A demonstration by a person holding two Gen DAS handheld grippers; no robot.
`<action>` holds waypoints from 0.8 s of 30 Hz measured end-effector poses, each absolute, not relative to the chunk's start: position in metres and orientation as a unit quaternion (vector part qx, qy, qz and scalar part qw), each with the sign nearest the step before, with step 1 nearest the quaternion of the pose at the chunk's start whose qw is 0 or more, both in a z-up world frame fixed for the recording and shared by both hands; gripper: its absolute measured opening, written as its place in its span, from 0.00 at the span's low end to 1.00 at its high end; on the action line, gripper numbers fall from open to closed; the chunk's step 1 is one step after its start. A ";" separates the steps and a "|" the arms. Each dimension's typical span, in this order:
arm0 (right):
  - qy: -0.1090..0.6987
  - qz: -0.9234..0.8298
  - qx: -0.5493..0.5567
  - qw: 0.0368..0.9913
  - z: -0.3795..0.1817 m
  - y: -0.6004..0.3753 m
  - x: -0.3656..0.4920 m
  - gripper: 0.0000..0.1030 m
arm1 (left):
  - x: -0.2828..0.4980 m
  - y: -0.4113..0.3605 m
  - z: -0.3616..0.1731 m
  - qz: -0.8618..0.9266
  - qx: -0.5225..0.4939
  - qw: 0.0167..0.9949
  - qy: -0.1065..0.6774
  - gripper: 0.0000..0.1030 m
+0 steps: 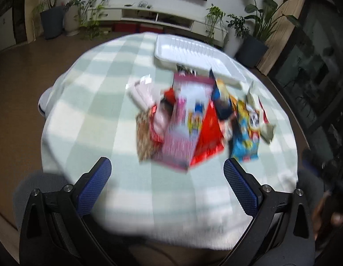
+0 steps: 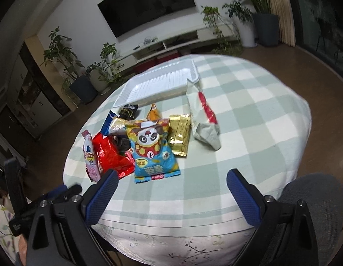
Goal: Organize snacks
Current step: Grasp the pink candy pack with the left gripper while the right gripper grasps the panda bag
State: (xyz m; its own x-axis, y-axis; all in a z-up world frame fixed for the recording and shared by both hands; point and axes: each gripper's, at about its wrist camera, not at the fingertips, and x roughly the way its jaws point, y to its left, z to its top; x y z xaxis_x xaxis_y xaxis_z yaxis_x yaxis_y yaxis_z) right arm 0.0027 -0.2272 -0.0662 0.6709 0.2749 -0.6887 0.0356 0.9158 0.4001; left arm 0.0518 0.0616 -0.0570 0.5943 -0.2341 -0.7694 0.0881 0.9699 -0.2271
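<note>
A pile of snack packets lies mid-table: a blue panda bag (image 2: 152, 150) (image 1: 245, 133), a red foil bag (image 2: 109, 155) (image 1: 208, 133), a pink packet (image 2: 90, 153) (image 1: 184, 128), a gold packet (image 2: 179, 134), a small orange packet (image 2: 154, 114), a black packet (image 2: 128, 110) and a long white-and-red wrapper (image 2: 203, 119). An empty white tray (image 2: 158, 84) (image 1: 193, 55) stands behind them. My left gripper (image 1: 167, 181) hovers open in front of the pile; that view is blurred. My right gripper (image 2: 171, 190) is open too, just short of the panda bag.
The round table wears a green-and-white checked cloth (image 2: 249, 115) over a floral one. A grey chair back (image 2: 313, 190) sits at the near right edge. The other gripper (image 2: 14, 190) shows at the left. Potted plants (image 2: 82, 82), a TV unit and a wall screen stand beyond.
</note>
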 end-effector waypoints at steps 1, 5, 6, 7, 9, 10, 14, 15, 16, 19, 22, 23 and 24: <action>0.403 0.070 0.195 0.891 -0.068 -0.226 0.005 0.96 | 0.062 0.059 -0.057 -0.086 -0.075 0.888 0.445 1.00; 0.410 0.077 0.177 0.891 -0.071 -0.221 0.013 0.88 | 0.088 0.048 -0.060 -0.103 -0.050 0.888 0.444 0.99; 0.410 0.078 0.173 0.892 -0.072 -0.220 0.014 0.87 | 0.092 0.044 -0.061 -0.111 -0.044 0.888 0.444 0.98; 0.408 0.078 0.165 0.894 -0.072 -0.218 0.015 0.86 | 0.095 0.041 -0.061 -0.122 -0.040 0.887 0.444 0.97; 0.407 0.073 0.149 0.898 -0.074 -0.215 0.017 0.85 | 0.100 0.037 -0.059 -0.144 -0.035 0.888 0.435 0.81; 0.407 0.071 0.143 0.900 -0.075 -0.214 0.019 0.84 | 0.103 0.034 -0.059 -0.151 -0.030 0.888 0.434 0.75; 0.413 0.070 0.136 0.898 -0.079 -0.211 0.024 0.83 | 0.106 0.026 -0.059 -0.167 -0.018 0.888 0.428 0.52; 0.414 0.071 0.134 0.898 -0.080 -0.210 0.024 0.83 | 0.105 0.025 -0.059 -0.167 -0.013 0.889 0.427 0.51; 0.415 0.070 0.131 0.898 -0.081 -0.210 0.024 0.83 | 0.105 0.023 -0.061 -0.166 -0.006 0.889 0.427 0.51; 0.415 0.068 0.125 0.899 -0.082 -0.209 0.024 0.83 | 0.104 0.022 -0.065 -0.169 -0.003 0.887 0.430 0.49; 0.414 0.067 0.123 0.899 -0.082 -0.209 0.024 0.83 | 0.105 0.023 -0.069 -0.174 -0.008 0.883 0.436 0.41; 0.414 0.067 0.122 0.900 -0.082 -0.209 0.024 0.83 | 0.105 0.024 -0.069 -0.178 -0.010 0.882 0.436 0.38; 0.414 0.067 0.120 0.900 -0.082 -0.209 0.024 0.83 | 0.105 0.024 -0.069 -0.181 -0.011 0.881 0.436 0.37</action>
